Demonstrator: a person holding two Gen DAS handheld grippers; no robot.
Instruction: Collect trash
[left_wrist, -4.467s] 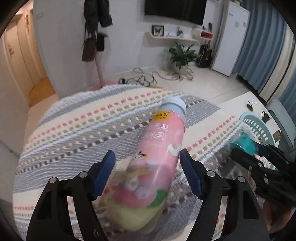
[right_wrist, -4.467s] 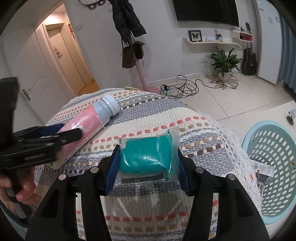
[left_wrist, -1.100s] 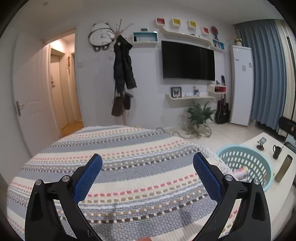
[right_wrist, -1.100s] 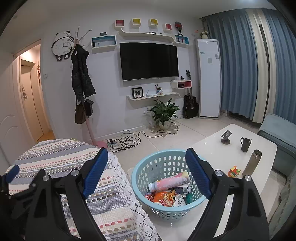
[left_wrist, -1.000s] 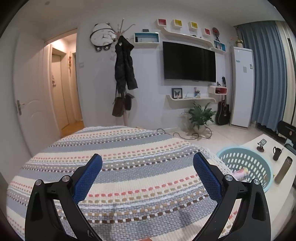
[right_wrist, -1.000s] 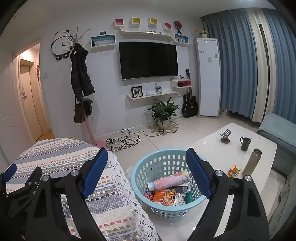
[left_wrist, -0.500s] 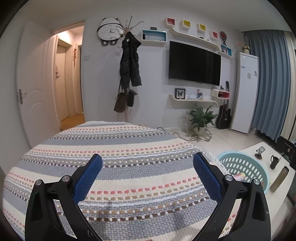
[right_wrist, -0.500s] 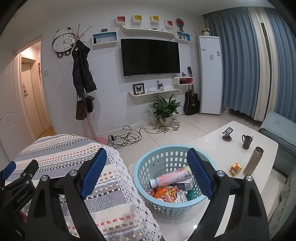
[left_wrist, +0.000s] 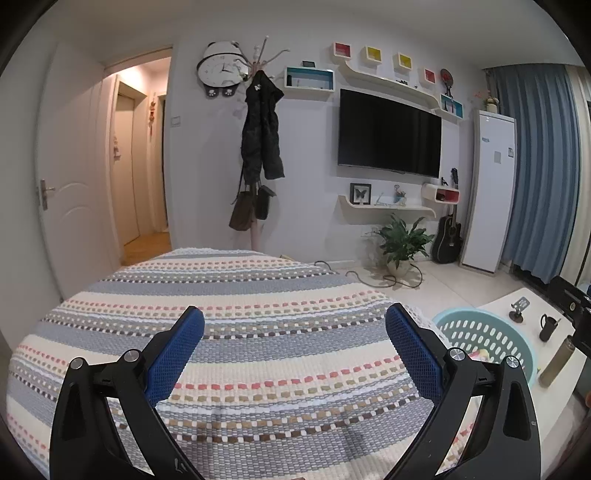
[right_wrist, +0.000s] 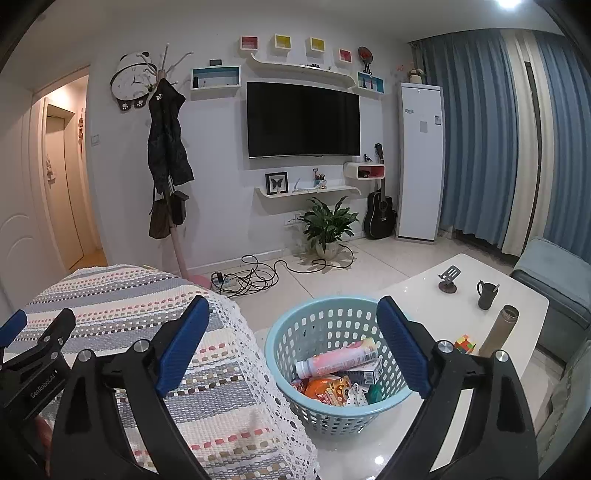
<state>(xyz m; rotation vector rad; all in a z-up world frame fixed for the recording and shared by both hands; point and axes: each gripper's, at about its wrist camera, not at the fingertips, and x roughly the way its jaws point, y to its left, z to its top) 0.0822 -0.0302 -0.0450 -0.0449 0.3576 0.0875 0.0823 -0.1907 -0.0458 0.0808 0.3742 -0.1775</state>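
Note:
A light-blue laundry basket (right_wrist: 295, 325) stands on the floor beside the striped blanket; it holds the pink bottle (right_wrist: 338, 358), an orange snack packet (right_wrist: 325, 389) and other wrappers. The basket also shows in the left wrist view (left_wrist: 484, 332). My right gripper (right_wrist: 293, 343) is open and empty, held above the basket's near side. My left gripper (left_wrist: 295, 350) is open and empty above the striped blanket (left_wrist: 258, 295). Part of the left gripper (right_wrist: 33, 350) shows at the left of the right wrist view.
A white coffee table (right_wrist: 424, 295) right of the basket carries a mug (right_wrist: 485, 293), a metal flask (right_wrist: 498, 328), a phone stand (right_wrist: 448, 280) and a puzzle cube (right_wrist: 464, 342). Cables (right_wrist: 251, 277), a potted plant (right_wrist: 327, 225) and a coat rack (right_wrist: 166, 166) stand by the far wall.
Since 4.5 s ago both grippers have let go of the pink bottle and the teal packet, which now lie in the basket. Over the last second both views have drifted slightly; the grippers stay open.

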